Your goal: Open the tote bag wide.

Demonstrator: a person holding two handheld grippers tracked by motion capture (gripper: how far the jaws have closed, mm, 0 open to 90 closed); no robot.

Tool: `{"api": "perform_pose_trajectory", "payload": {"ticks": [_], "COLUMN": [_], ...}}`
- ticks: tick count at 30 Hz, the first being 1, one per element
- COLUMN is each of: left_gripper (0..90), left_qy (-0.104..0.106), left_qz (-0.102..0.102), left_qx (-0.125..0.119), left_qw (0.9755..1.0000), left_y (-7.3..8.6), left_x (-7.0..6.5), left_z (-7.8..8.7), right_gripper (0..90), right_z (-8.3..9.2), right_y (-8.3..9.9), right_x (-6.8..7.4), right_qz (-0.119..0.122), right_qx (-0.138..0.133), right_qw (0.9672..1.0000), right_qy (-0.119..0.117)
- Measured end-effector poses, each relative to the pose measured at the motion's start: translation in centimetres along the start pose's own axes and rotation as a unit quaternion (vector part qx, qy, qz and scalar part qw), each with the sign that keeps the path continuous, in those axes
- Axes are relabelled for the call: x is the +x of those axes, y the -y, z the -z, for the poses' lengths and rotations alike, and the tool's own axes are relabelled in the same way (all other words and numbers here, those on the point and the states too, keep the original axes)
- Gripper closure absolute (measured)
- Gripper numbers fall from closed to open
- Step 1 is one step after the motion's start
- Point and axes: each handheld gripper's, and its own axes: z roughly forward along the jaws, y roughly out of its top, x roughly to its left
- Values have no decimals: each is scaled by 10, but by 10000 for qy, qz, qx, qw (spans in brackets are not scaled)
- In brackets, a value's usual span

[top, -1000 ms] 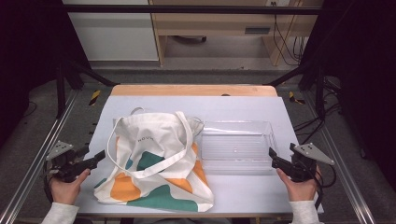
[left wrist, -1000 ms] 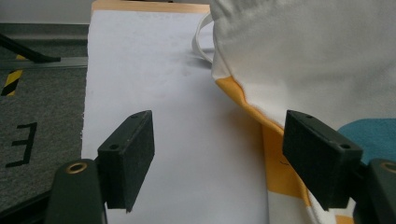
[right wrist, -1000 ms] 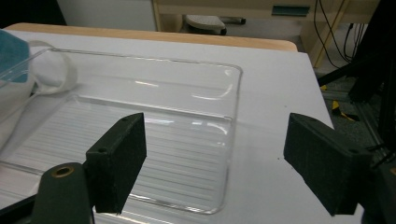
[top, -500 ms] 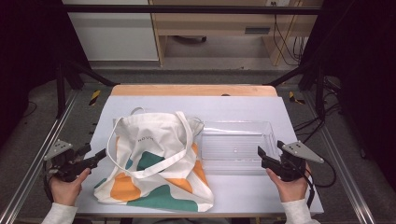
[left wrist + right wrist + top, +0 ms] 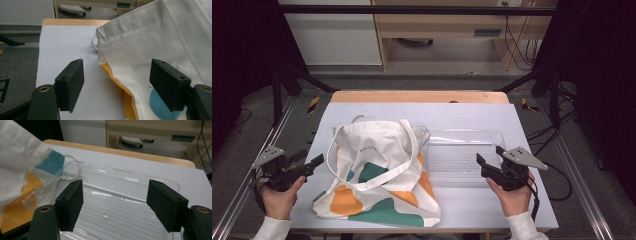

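On the white table top (image 5: pixel 472 117), a cream canvas tote bag (image 5: pixel 377 175) lies flat toward the left and near side, printed with orange and teal shapes (small dark lettering sits on its upper part, too small to read). Its two long handles loop across the cloth, one arching toward the far edge of the bag. Just right of the bag sits a clear plastic tray (image 5: pixel 464 155) with a ribbed floor; its left rim touches or slightly overlaps the bag's right edge.

The left gripper (image 5: pixel 314 162) is held in the person's left hand (image 5: pixel 279 197) at the near left edge of the table, its jaws spread wide and empty, pointing right toward the bag's left side. In the left gripper view the bag's edge (image 5: pixel 155 50) lies between and beyond the two black jaws, not touched by either.

The right gripper (image 5: pixel 489 161) is held in the right hand (image 5: pixel 512 195) at the near right, its jaws likewise released and holding nothing, aimed at the tray's near right part. In the right gripper view the tray (image 5: pixel 120 202) spreads beyond the jaws, with the bag's cloth (image 5: pixel 22 165) lapping its left end.

A wooden strip (image 5: pixel 419 96) borders the table's far edge.
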Motion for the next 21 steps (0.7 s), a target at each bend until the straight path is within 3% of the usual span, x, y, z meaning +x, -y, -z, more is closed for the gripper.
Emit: {"api": "perform_pose_trajectory", "payload": {"ticks": [7, 14, 21], "left_gripper": [295, 304, 309], "left_qy": [56, 167, 271], "left_qz": [-67, -46, -108], "left_qx": [-102, -428, -498], "left_qw": [9999, 9989, 9983], "left_y": [-12, -33, -46], "left_x": [-2, -5, -14], "left_z": [5, 15, 15], "right_gripper": [304, 305, 307], "right_z": [-6, -8, -10], "right_y": [-12, -30, -45], "right_x": [10, 23, 37], "right_qz": [78, 122, 152], "right_qx": [-26, -162, -229], "right_qw": [9999, 9995, 9988], "right_qy": [-92, -256, -411]}}
